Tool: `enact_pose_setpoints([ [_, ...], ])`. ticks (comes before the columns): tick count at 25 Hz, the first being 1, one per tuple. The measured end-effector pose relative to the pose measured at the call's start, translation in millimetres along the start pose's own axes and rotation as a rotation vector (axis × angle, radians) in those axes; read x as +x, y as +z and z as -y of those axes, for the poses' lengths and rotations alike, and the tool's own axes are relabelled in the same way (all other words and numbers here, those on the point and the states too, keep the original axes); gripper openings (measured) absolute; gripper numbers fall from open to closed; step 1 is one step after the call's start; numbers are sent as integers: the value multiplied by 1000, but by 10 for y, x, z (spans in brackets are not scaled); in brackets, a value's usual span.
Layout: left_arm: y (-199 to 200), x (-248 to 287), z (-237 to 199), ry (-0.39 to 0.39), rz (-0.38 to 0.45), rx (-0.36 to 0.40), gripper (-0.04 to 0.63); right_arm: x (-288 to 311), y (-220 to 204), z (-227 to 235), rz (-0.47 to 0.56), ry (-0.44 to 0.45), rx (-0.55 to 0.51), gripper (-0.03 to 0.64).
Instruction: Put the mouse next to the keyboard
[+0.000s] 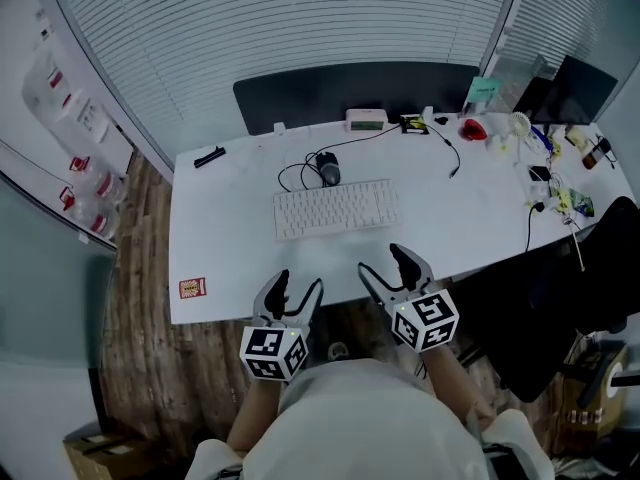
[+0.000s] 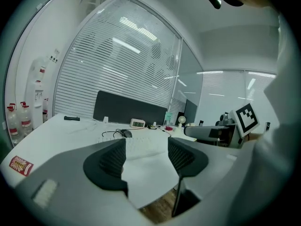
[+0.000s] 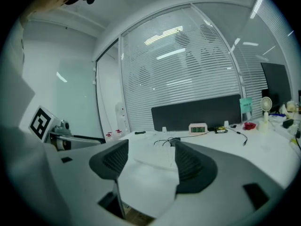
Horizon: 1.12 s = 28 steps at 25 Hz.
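A dark wired mouse (image 1: 329, 172) lies on the white desk (image 1: 230, 258), just behind the left part of a white keyboard (image 1: 336, 208). Its black cable loops to the left and runs toward the back. In the left gripper view the mouse (image 2: 127, 133) and the keyboard (image 2: 141, 142) show far off between the jaws. My left gripper (image 1: 297, 291) hovers open at the desk's front edge, empty. My right gripper (image 1: 386, 264) is open too, over the front edge right of it, nothing between its fingers. In the right gripper view the mouse (image 3: 175, 140) is partly hidden by a jaw.
At the back stand a small white clock (image 1: 366, 119), a black marker (image 1: 209, 156) at the left, and a red object (image 1: 473, 129) among clutter at the right. A red card (image 1: 192, 288) lies at the front left corner. A black chair (image 1: 560, 298) stands to the right.
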<state>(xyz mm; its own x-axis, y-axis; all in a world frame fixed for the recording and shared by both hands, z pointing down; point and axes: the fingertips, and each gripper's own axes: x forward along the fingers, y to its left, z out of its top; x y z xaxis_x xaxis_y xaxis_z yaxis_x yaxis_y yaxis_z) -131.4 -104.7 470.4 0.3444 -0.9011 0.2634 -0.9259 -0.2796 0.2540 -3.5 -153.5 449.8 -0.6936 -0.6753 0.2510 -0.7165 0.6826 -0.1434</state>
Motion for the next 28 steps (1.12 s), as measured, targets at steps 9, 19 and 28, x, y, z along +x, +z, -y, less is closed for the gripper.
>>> enact_pose_setpoints([
  [9, -50, 75, -274, 40, -20, -31, 272, 468, -11, 121, -51, 13, -33, 299],
  [19, 41, 400, -594, 106, -20, -51, 272, 1311, 39, 634, -113, -5, -78, 300],
  [28, 152, 813, -863, 157, -30, -78, 272, 2245, -59, 1082, -215, 0, -101, 301],
])
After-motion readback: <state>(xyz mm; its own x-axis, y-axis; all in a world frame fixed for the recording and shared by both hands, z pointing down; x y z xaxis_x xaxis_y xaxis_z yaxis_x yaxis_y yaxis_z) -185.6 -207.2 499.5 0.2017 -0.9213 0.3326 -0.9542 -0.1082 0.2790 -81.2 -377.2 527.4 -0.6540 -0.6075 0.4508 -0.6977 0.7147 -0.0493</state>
